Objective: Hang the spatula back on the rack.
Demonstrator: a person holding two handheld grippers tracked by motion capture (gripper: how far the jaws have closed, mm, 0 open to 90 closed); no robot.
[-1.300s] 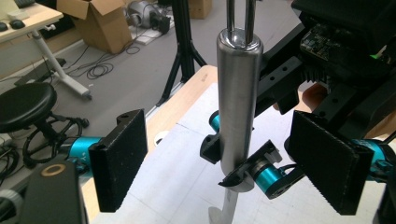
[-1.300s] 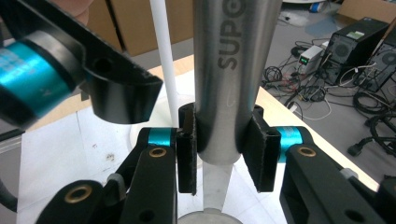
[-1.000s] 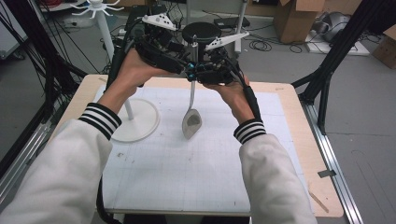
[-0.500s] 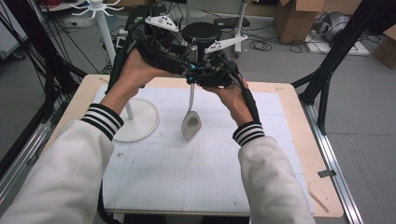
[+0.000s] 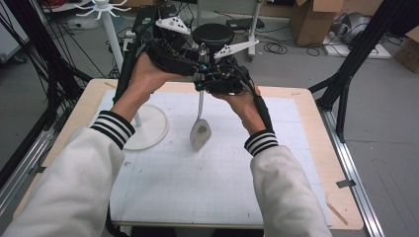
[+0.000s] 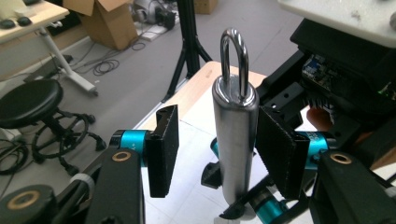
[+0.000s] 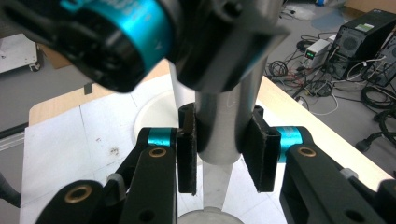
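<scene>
The ladle (image 6: 235, 140) is glossy polished metal (mirror-smooth handle); the table (image 5: 306, 111) rim is matt wood.

Silver steel handle (image 6: 235, 140), black fingers (image 6: 164, 149) on teal hubs, black-and-white striped cuffs (image 5: 112, 128).

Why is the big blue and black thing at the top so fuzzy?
In the right gripper view, the other hand-held gripper sits very close to the camera, so it blurs. In the left gripper view, the steel handle is sharp, with bright glare streaks. The high view is evenly lit.

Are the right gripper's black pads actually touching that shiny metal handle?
Touching: the right gripper view shows the right gripper with both pads pressed against the metal handle.
</scene>
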